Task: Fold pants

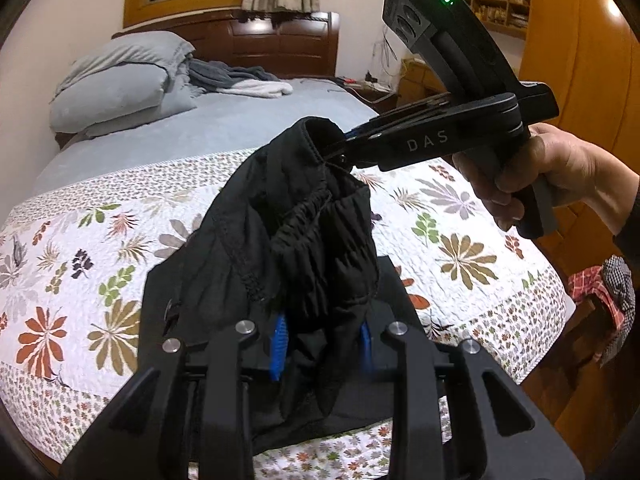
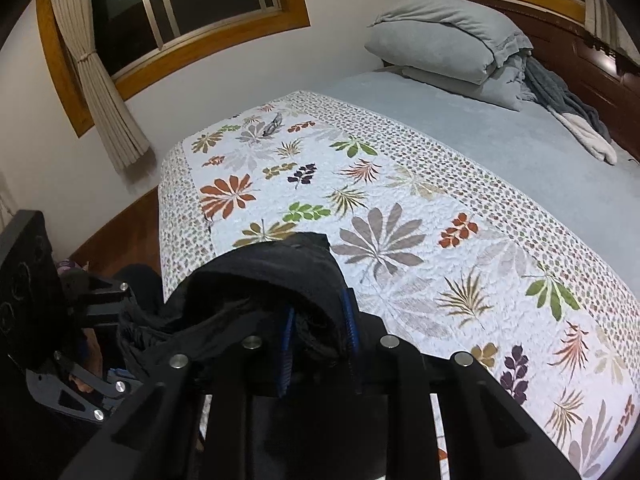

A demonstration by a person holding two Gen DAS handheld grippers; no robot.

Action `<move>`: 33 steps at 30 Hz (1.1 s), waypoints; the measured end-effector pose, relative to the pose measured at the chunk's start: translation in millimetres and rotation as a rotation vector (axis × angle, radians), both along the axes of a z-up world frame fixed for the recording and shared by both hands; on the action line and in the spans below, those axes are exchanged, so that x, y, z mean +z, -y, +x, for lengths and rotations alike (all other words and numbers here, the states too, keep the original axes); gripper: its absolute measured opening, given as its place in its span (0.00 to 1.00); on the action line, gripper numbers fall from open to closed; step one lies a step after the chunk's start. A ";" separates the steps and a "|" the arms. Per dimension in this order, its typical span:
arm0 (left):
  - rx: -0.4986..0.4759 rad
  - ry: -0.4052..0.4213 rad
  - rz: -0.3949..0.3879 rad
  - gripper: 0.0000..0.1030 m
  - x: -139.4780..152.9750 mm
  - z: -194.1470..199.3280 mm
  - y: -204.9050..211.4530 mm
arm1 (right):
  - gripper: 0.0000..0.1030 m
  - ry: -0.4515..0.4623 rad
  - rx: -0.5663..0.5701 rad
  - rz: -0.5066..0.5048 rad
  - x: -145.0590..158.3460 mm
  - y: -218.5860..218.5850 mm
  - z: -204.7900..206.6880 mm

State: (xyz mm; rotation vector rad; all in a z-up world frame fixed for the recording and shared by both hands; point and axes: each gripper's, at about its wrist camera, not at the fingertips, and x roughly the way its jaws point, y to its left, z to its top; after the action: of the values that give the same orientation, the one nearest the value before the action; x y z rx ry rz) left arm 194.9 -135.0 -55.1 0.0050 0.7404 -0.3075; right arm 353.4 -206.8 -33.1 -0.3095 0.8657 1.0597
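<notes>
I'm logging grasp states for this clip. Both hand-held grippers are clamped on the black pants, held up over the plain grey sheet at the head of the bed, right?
Not quite. Both the left hand-held gripper and right hand-held gripper do clamp the black fabric pants, but the right wrist view shows them over the white floral quilt, not the plain grey sheet.

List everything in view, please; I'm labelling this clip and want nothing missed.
pants: one, black, held up over the bed between both grippers
quilt: one, white with leaf print, across the bed's foot
sheet: one, grey-blue, on the mattress
pillows: two, grey, stacked at the headboard
crumpled clothes: grey and white, beside the pillows
windows: two, wood-framed, with beige curtains
checked cloth: red and dark, at the bed's side
left gripper: black, blue pads, shut on pants
right gripper: black, shut on pants
right hand: one, gripping the handle
</notes>
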 end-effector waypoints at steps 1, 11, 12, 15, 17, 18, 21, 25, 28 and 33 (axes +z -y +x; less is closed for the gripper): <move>-0.004 -0.004 0.003 0.25 -2.1 0.3 3.5 | 0.22 -0.001 -0.001 0.000 -3.6 4.9 0.3; -0.055 -0.060 0.042 0.25 -26.1 8.1 34.5 | 0.21 -0.011 -0.012 -0.001 -32.6 40.2 2.2; -0.059 -0.065 0.044 0.25 -27.7 9.1 36.6 | 0.21 -0.010 -0.015 -0.004 -35.2 42.7 1.7; -0.079 -0.087 0.055 0.25 -37.2 11.2 46.6 | 0.21 -0.006 -0.022 -0.013 -45.3 53.5 -0.3; -0.086 -0.096 0.063 0.25 -42.4 11.7 51.3 | 0.21 -0.011 -0.026 -0.013 -52.9 60.7 -0.6; -0.090 -0.101 0.070 0.25 -45.7 12.2 54.4 | 0.20 -0.014 -0.028 -0.014 -57.3 64.4 -0.4; -0.098 -0.116 0.084 0.25 -55.1 14.4 62.1 | 0.20 -0.022 -0.034 -0.009 -66.2 72.6 0.4; -0.105 -0.130 0.112 0.25 -67.2 16.7 71.9 | 0.20 -0.032 -0.041 -0.003 -78.7 82.0 1.4; -0.113 -0.136 0.153 0.25 -77.1 17.3 81.7 | 0.20 -0.040 -0.044 0.000 -88.6 88.2 2.4; -0.128 -0.140 0.235 0.25 -93.4 16.8 98.9 | 0.20 -0.054 -0.048 0.000 -105.6 98.0 2.6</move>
State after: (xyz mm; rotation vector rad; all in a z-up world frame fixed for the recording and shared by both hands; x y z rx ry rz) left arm 211.7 -233.9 -148.5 0.2557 0.9143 -0.3439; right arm 356.0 -304.8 -138.7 -0.2601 0.9173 1.0271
